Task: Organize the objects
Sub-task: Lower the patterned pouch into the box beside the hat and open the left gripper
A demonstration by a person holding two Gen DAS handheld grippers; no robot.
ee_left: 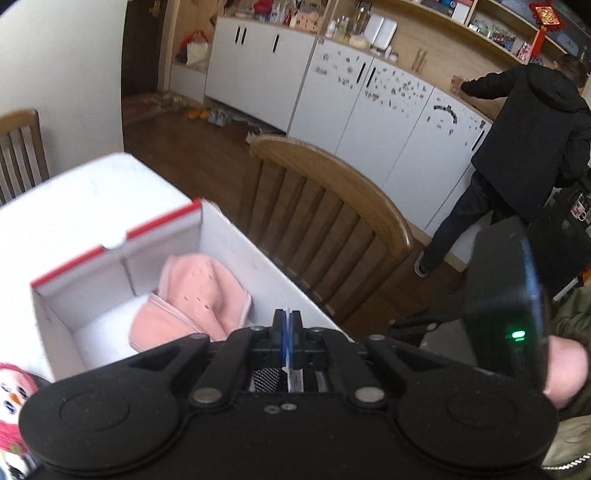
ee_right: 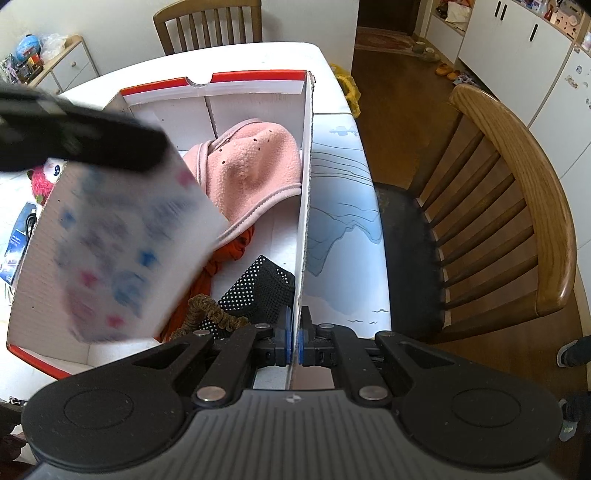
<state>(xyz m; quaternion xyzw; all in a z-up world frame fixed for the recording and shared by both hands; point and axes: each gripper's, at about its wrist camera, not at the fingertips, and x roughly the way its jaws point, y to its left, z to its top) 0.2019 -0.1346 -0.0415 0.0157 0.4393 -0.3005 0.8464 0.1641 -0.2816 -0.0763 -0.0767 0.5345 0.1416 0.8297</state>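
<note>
White cardboard box (ee_right: 304, 206), red-trimmed rim, sits open on the desk (ee_right: 340, 184). Its long axis runs away from the right wrist camera toward the far chair (ee_right: 208, 24).

Right gripper (ee_right: 294, 338): jaws narrow, pinched on the box's right side wall at the near corner, steadying it.

Left gripper (ee_left: 287, 332): jaws closed tight on a thin edge. In the right wrist view a flat white printed packet (ee_right: 129, 251) hangs from that gripper over the left half of the box, motion-blurred. It is tilted, gripped end up and to the far left, free end down toward the near end of the box. Print unreadable.

Already inside: pink fleece hat (ee_right: 251, 173) at the far end, orange cloth (ee_right: 218, 266), black dotted glove (ee_right: 258, 291), brown scrunchie (ee_right: 207, 314) near the front.

Risks, as judged:
- The packet looks wide; its lower edge could catch the left wall and fold or tip out onto the desk.
- A thin-edge pinch may slip while the packet swings.
- Pushing down onto the piled cloth may leave it propped up.
- Letting go of the wall could let the light box slide.
</note>
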